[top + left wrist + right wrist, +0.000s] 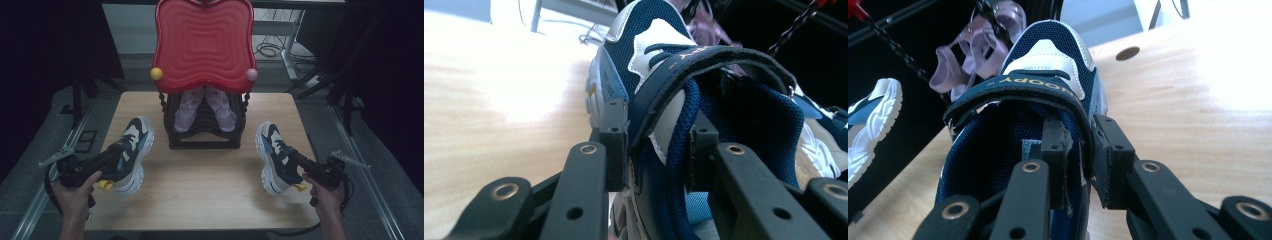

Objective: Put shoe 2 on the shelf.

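A person's hands at the near edge of the wooden surface (200, 190) each work a gripper clamped on one navy-and-white sneaker: the left gripper (658, 150) has its fingers (616, 142) pinching the collar wall and strap of the left sneaker (131, 150), one finger outside, one inside the opening; the right gripper (1082, 160) pinches the side wall of the right sneaker (275, 155) the same way. The left shoe appears tilted up at its heel, the right sits near the surface's right edge. Between them, further back, stands a black shoe rack (205, 127) under a red wavy top (204, 42), a pair of lilac sandals (205, 107) already on its shelf. The step in hand looks like carrying both sneakers toward the rack; next each shoe must be raised clear, turned toe-first and brought in level beside the sandals
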`<state>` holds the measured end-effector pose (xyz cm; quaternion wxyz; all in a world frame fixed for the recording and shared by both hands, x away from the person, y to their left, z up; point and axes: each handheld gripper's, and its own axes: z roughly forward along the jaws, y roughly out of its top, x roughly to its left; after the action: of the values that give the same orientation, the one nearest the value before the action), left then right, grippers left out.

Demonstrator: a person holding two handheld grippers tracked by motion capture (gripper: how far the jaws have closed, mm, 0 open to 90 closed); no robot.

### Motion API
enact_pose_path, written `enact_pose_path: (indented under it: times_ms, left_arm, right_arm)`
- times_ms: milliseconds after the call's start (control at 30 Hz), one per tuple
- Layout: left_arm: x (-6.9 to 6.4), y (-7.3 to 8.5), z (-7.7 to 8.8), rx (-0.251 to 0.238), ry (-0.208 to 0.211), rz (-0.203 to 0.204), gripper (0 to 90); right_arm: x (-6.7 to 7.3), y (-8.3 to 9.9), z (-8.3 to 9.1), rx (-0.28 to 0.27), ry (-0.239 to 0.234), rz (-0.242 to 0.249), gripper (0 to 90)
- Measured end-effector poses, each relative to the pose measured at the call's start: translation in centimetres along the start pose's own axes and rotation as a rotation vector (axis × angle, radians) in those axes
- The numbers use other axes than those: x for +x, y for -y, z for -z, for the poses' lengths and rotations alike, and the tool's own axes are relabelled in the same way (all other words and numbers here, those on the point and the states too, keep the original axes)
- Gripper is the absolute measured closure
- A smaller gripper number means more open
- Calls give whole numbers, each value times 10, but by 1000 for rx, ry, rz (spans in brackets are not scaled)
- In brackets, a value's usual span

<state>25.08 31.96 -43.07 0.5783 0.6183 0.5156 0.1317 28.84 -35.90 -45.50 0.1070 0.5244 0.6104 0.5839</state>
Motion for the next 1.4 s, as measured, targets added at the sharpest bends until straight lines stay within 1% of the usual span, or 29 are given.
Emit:
enact_pose_path:
  times_ms: [100, 233, 300, 333, 433, 633, 700, 833, 867, 933, 1000, 1033, 1067, 1133, 1233, 1300, 1400]
  left_arm:
    - [-1, -7, 1, -21, 4, -5, 687]
    - [-1, -15, -1, -35, 17, -3, 687]
    - [-1, -17, -2, -41, 22, -4, 687]
    - [-2, -18, -2, -44, 25, -4, 687]
    - [-3, -20, -3, -52, 25, -5, 687]
    - [-2, -23, -2, -61, 18, -5, 688]
    - [-2, -25, -2, -66, 14, -5, 688]
    - [-2, -28, -1, -77, 15, -6, 688]
    - [-2, -29, 0, -79, 14, -7, 688]
    - [-2, -31, 0, -82, 11, -9, 687]
    - [-2, -33, 0, -85, 8, -10, 688]
    - [-2, -34, 0, -88, 7, -11, 688]
    - [-3, -35, 0, -90, 6, -12, 688]
    - [-3, -38, 0, -94, 7, -14, 688]
    - [-3, -44, -1, -102, 10, -10, 688]
    - [-2, -48, -1, -107, 16, -8, 688]
    - [-2, -53, -2, -117, 19, -5, 689]
  right_arm:
    - [1, -4, -1, -17, -6, 0, 768]
    - [2, -8, -4, -45, -21, -25, 768]
    - [2, -10, -7, -59, -30, -29, 768]
    - [2, -11, -8, -57, -35, -38, 768]
    - [3, -13, -12, -68, -40, -39, 768]
    - [5, -19, -16, -80, -39, -36, 768]
    - [7, -21, -16, -86, -40, -44, 767]
    - [7, -25, -16, -106, -37, -43, 767]
    - [8, -25, -16, -106, -37, -51, 767]
    - [8, -27, -17, -110, -33, -45, 767]
    - [8, -29, -17, -114, -30, -50, 767]
    - [8, -30, -18, -120, -27, -43, 767]
    - [9, -31, -18, -121, -29, -52, 767]
    - [9, -33, -19, -131, -25, -43, 767]
    - [11, -37, -19, -134, -24, -49, 767]
    - [11, -40, -20, -138, -22, -40, 767]
    - [12, -44, -19, -150, -19, -40, 768]
